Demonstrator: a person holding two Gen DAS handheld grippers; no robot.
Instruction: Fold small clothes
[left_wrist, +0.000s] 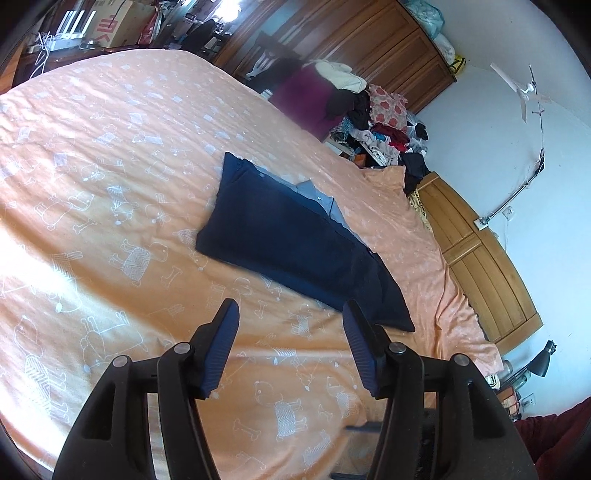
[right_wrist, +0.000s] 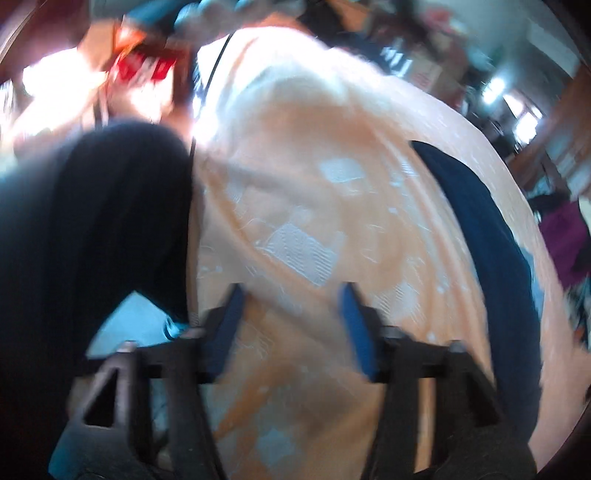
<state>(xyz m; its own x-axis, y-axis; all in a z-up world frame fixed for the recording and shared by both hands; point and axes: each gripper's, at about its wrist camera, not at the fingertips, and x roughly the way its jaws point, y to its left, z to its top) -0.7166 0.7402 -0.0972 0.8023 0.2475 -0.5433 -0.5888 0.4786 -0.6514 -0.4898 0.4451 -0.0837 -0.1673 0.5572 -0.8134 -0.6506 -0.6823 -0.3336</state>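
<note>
A navy garment (left_wrist: 288, 236) lies folded into a long flat rectangle on the orange bedspread (left_wrist: 110, 166), with a pale blue-grey layer (left_wrist: 317, 195) showing along its far edge. My left gripper (left_wrist: 290, 314) hovers open just short of the garment's near edge, nothing between its fingers. The right wrist view is blurred by motion. There my right gripper (right_wrist: 291, 295) is open and empty over the orange bedspread (right_wrist: 314, 184). The navy garment (right_wrist: 480, 229) runs along the right of that view. A dark cloth mass (right_wrist: 92, 221) fills the left.
A heap of mixed clothes (left_wrist: 373, 125) and a maroon bag (left_wrist: 306, 96) sit past the bed's far side, before a wooden wardrobe (left_wrist: 369, 40). A wooden headboard (left_wrist: 480, 258) lines the right edge. Boxes (left_wrist: 110, 22) stand at the far left. A red sleeve (left_wrist: 554, 432) shows lower right.
</note>
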